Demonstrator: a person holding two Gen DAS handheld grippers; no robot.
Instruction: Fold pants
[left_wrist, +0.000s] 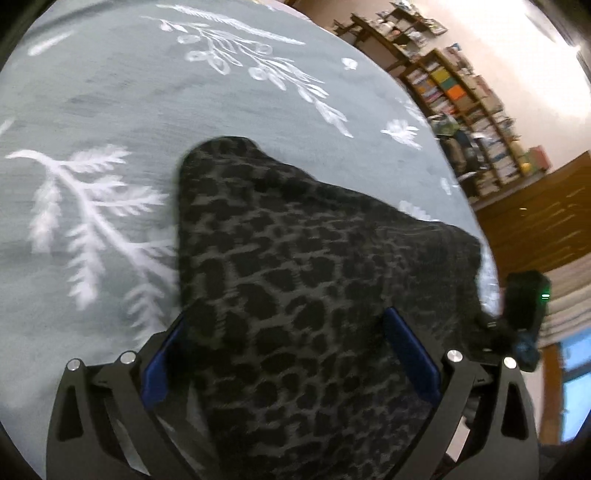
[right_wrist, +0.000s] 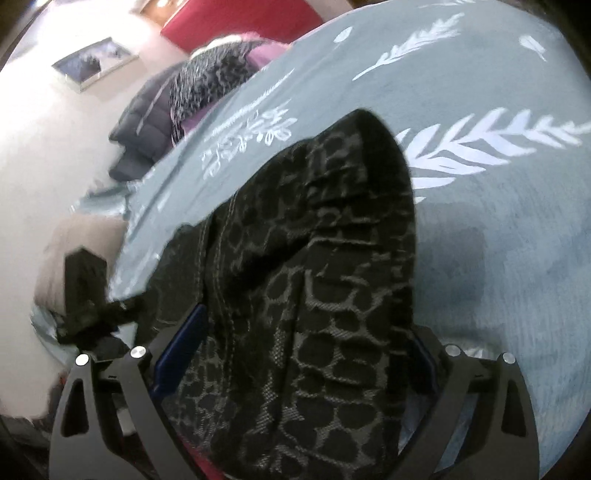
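Observation:
The pants (left_wrist: 295, 251) are dark grey with a black leopard print and lie bunched on a grey-green bedspread (left_wrist: 110, 92) printed with white ferns. My left gripper (left_wrist: 286, 317) stands open, its blue pads (left_wrist: 410, 354) wide apart, and the fabric runs between them and over the left finger. In the right wrist view the pants (right_wrist: 314, 240) show a stitched seam and folds. My right gripper (right_wrist: 308, 321) is also open, with the cloth filling the gap between its fingers. Each view shows the other gripper's black body at the bed's edge.
Bookshelves (left_wrist: 461, 92) line the wall beyond the bed, above a wooden floor (left_wrist: 535, 221). At the bed's far side lie a dark puffer jacket (right_wrist: 147, 122) and a pile of clothes (right_wrist: 210, 77). A framed picture (right_wrist: 92, 62) hangs on the wall.

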